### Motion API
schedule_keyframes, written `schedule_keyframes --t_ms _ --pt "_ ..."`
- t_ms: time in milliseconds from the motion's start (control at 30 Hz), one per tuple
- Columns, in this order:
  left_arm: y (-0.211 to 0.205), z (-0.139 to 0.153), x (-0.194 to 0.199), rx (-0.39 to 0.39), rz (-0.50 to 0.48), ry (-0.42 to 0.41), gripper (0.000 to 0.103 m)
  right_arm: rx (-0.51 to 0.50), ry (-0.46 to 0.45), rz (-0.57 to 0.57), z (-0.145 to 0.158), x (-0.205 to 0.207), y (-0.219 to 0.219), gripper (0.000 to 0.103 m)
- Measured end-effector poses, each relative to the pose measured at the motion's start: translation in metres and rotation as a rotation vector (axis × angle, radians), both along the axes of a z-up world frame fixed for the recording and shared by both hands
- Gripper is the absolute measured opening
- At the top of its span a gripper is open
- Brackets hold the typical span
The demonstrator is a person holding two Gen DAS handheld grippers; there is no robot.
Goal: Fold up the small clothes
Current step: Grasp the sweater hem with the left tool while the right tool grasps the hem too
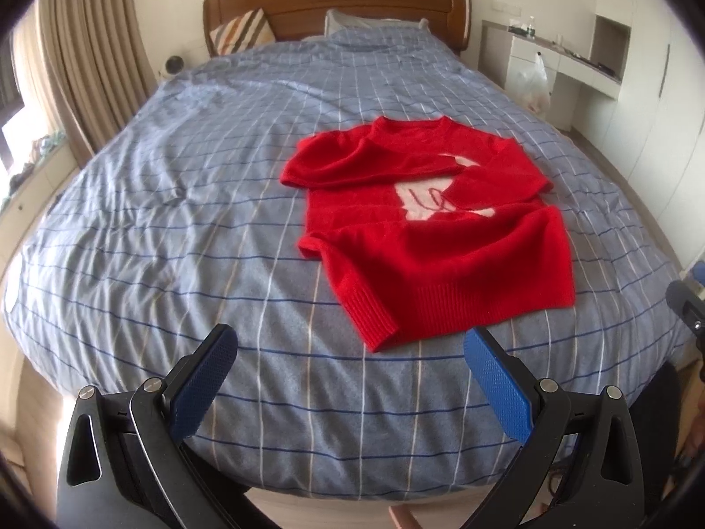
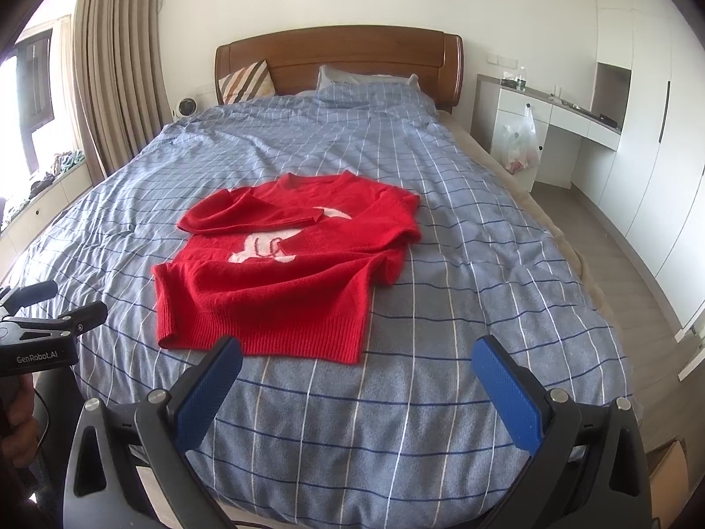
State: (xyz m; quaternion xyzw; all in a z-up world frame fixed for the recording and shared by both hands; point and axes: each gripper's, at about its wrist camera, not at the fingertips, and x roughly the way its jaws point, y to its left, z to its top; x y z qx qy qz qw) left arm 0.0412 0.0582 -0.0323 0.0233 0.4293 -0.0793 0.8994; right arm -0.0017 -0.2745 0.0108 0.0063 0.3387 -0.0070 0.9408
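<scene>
Bare checked duvet (image 1: 154,229) lies wide around the red sweater (image 1: 440,238) on all 4 sides — open passage between hem and foot edge. Only obstacles sit far off — striped cushion (image 2: 244,81), pillow (image 2: 365,81), wooden headboard (image 2: 339,50).

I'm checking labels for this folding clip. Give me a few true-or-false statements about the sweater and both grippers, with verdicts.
1. The red sweater lies on the checked bedspread. True.
2. Both sleeves are folded across its chest. True.
3. The left gripper is clamped on the hem. False: it is open, short of the sweater.
4. The right gripper is open and holds nothing. True.
5. The sweater is folded in half. False: its body lies at full length.
</scene>
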Motion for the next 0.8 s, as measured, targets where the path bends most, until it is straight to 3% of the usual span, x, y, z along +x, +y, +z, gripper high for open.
schedule_keyframes --t_ms 100,233,267,300,367,400,433,467,500,667,800 --pt "0.01 -0.027 0.026 -0.104 -0.047 0.069 0.102 0.014 -0.069 0.06 -0.024 0.013 -0.016 0.103" --pt "0.003 -0.067 0.062 -0.145 -0.098 0.15 0.098 0.081 0.101 0.209 -0.083 0.068 -0.021 0.102" --pt "0.0 -0.075 0.068 -0.139 -0.096 0.167 0.089 0.113 0.137 0.223 -0.096 0.081 -0.023 0.096" --pt "-0.001 -0.082 0.073 -0.129 -0.093 0.186 0.08 0.157 0.176 0.237 -0.108 0.093 -0.025 0.084" --pt "-0.001 -0.093 0.08 -0.132 -0.087 0.224 0.048 0.222 0.24 0.249 -0.125 0.112 -0.028 0.067" --pt "0.0 -0.095 0.08 -0.149 -0.084 0.222 0.04 0.256 0.252 0.26 -0.129 0.117 -0.03 0.058" --pt "0.003 -0.095 0.079 -0.167 -0.084 0.214 0.014 0.291 0.255 0.279 -0.132 0.122 -0.031 0.049" --pt "0.006 -0.092 0.079 -0.182 -0.086 0.213 0.006 0.314 0.259 0.293 -0.134 0.125 -0.031 0.016" --pt "0.009 -0.09 0.078 -0.198 -0.084 0.209 0.006 0.314 0.268 0.285 -0.135 0.126 -0.03 0.004" --pt "0.03 -0.059 0.057 -0.239 -0.109 0.159 0.005 0.369 0.246 0.231 -0.108 0.093 -0.04 0.004" --pt "0.038 -0.045 0.038 -0.229 -0.146 0.171 0.005 0.419 0.237 0.214 -0.087 0.05 -0.048 0.004"
